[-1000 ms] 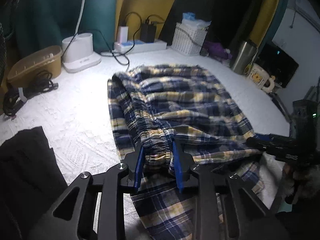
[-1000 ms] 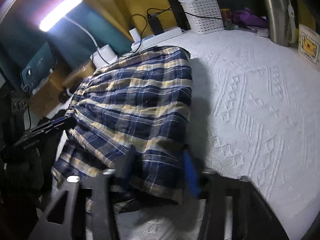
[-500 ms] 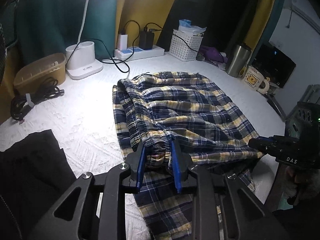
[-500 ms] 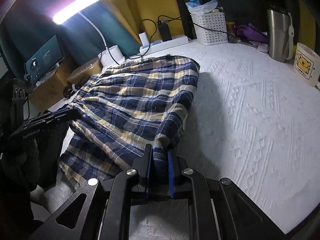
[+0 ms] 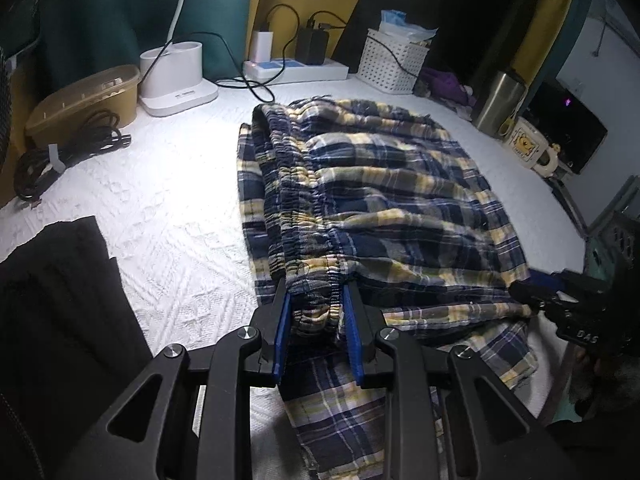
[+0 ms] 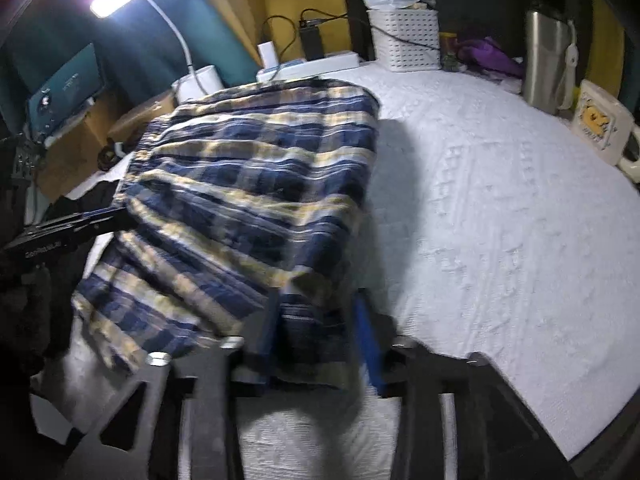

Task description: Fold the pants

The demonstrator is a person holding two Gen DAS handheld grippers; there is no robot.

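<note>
Blue and yellow plaid pants [image 5: 384, 200] lie folded over on the white textured bedspread [image 5: 168, 216]. My left gripper [image 5: 316, 296] has the bunched elastic waistband [image 5: 320, 300] between its blue pads, the jaws standing a little apart around it. My right gripper [image 6: 316, 312] is at the pants' other near corner [image 6: 312, 320], with cloth between its fingers; the view is blurred and the jaws look parted. The right gripper also shows in the left wrist view [image 5: 532, 292], touching the cloth edge. The pants also show in the right wrist view [image 6: 256, 184].
At the back stand a white lamp base [image 5: 176, 76], a power strip with chargers [image 5: 296, 68], a white basket [image 5: 392, 60], a steel tumbler [image 5: 500, 100] and a bear mug [image 5: 528, 144]. A tan box [image 5: 80, 96] with cables sits left. Dark cloth [image 5: 52, 300] lies near left.
Both grippers' jaws have widened around the cloth compared with half a second ago. The folded top layer has moved forward over the lower layer and lies flatter.
</note>
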